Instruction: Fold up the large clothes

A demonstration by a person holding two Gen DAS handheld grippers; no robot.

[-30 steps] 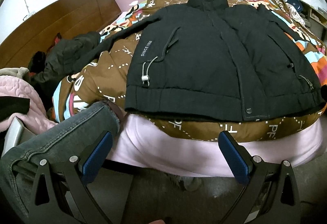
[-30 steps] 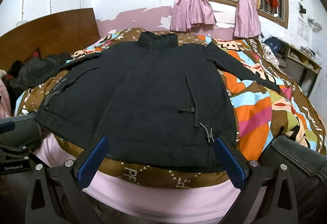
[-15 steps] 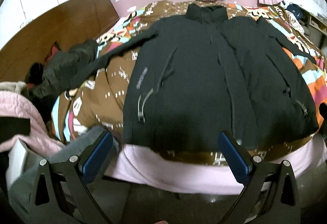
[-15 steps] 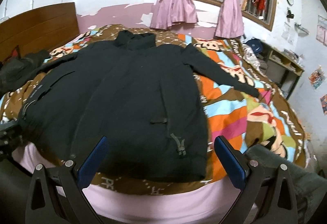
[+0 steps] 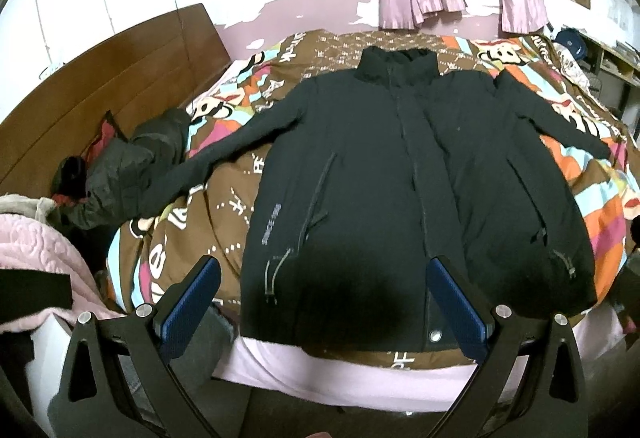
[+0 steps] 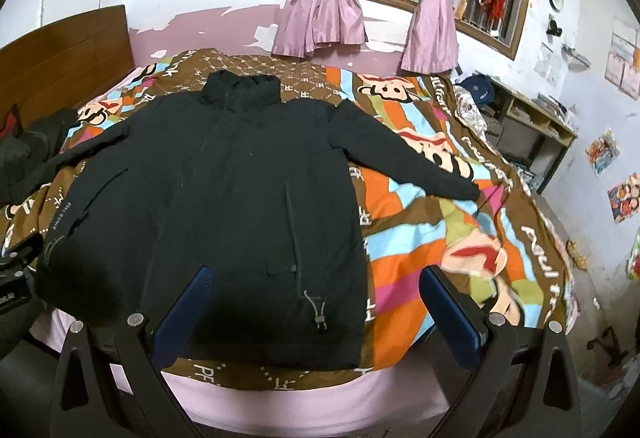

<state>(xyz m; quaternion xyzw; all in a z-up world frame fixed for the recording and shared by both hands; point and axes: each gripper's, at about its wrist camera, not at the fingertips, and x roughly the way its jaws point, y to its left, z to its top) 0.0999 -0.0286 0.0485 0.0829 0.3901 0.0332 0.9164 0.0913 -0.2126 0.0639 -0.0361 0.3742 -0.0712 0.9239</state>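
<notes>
Black padded jacket lying flat, front up, on a bright cartoon-print quilt, both sleeves spread outward.

The left gripper and right gripper hover with jaws wide apart and empty; the jacket's hem lies just ahead of and between each pair of blue-padded fingers, untouched.

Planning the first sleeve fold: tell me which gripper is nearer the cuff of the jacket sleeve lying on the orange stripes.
Right. The right gripper hovers open over the hem corner below that cuff; the left gripper hovers open over the hem's other half, farther away.
</notes>
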